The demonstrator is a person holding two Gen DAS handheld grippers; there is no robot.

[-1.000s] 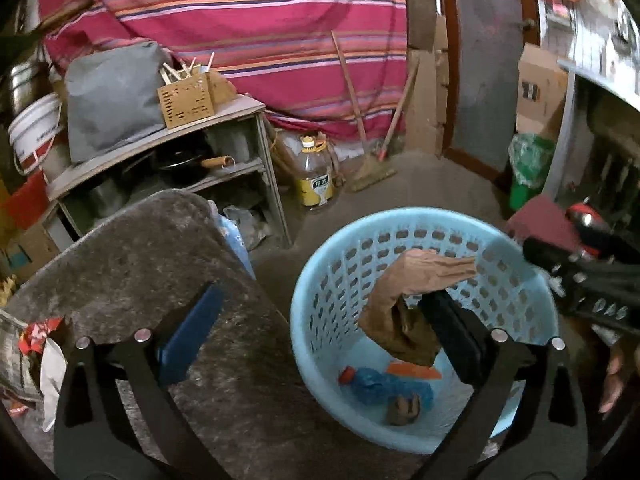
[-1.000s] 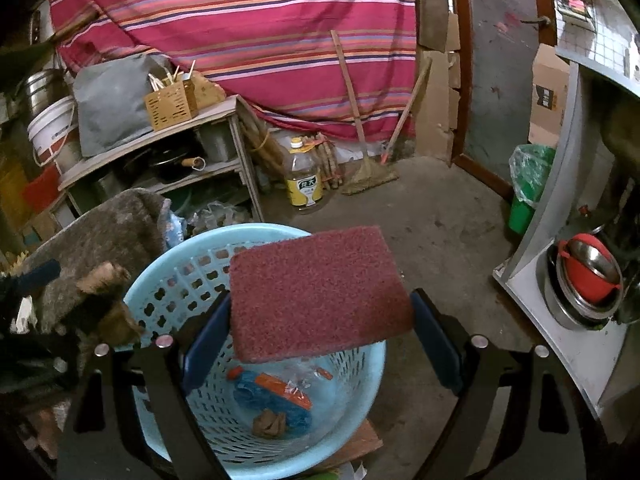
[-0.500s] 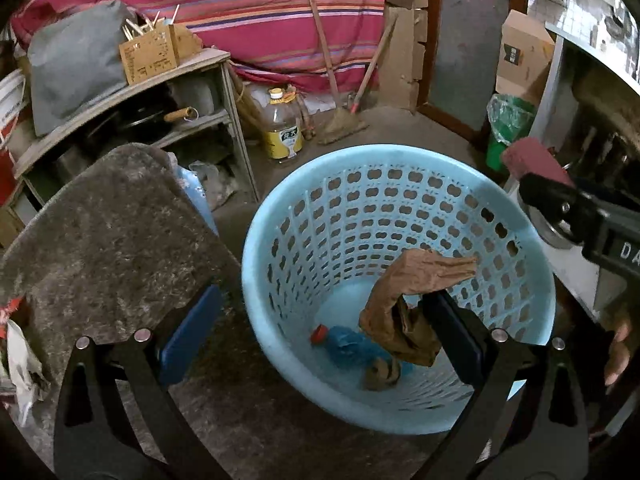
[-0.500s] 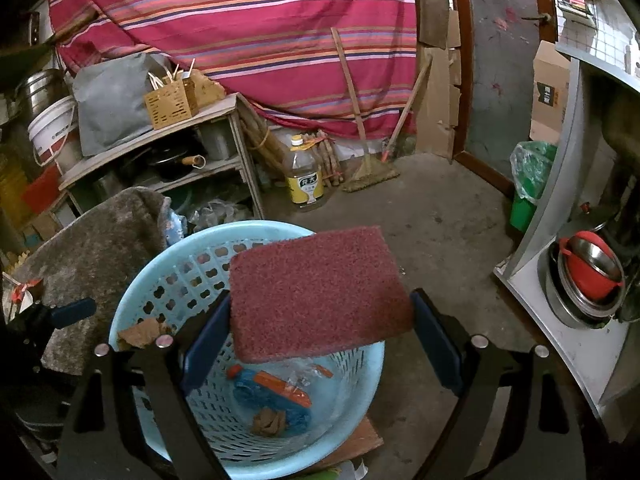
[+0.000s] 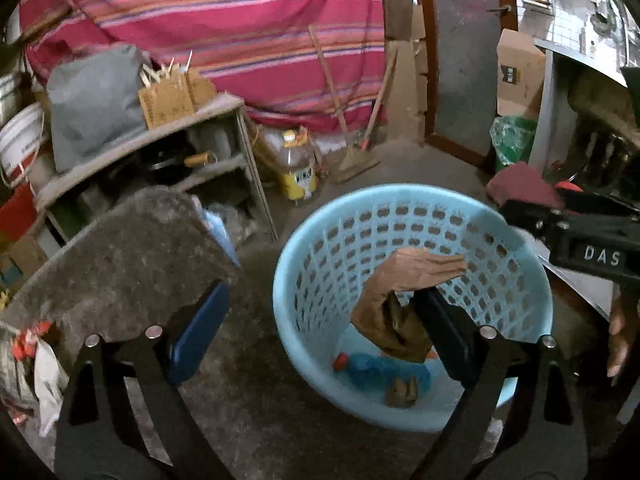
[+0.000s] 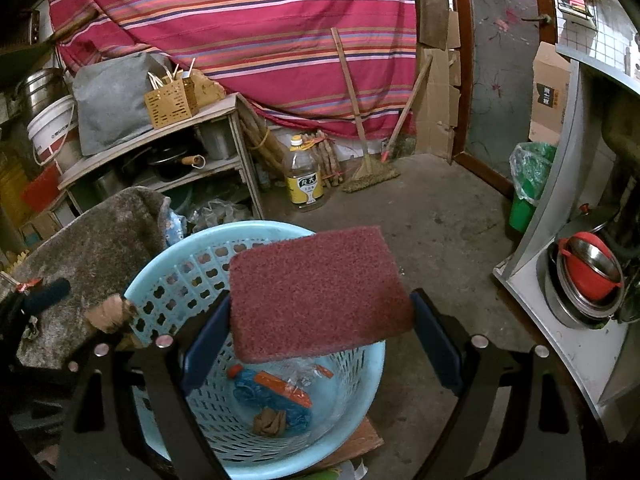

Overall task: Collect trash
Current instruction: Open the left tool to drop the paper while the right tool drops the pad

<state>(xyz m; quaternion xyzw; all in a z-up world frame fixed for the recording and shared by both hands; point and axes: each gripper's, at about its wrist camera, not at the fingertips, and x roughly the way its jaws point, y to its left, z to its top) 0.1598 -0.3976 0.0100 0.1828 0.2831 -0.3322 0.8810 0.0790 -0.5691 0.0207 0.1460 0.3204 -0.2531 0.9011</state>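
Striped curtain (image 6: 248, 20) behind — blue basket (image 6: 168, 264), maroon pad (image 6: 316, 292)

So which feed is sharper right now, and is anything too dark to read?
Right wrist view is sharp: the red scrub pad and blue basket read crisply. Left wrist view is smeared by motion blur, especially the shelf. Both views fall dark at the fisheye edges.

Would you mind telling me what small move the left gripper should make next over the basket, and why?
Probably a small shake or wipe against the basket rim. The left gripper is over the basket with its jaws wide and now closing slightly, yet the brown paper clings to one finger instead of dropping onto the trash below.
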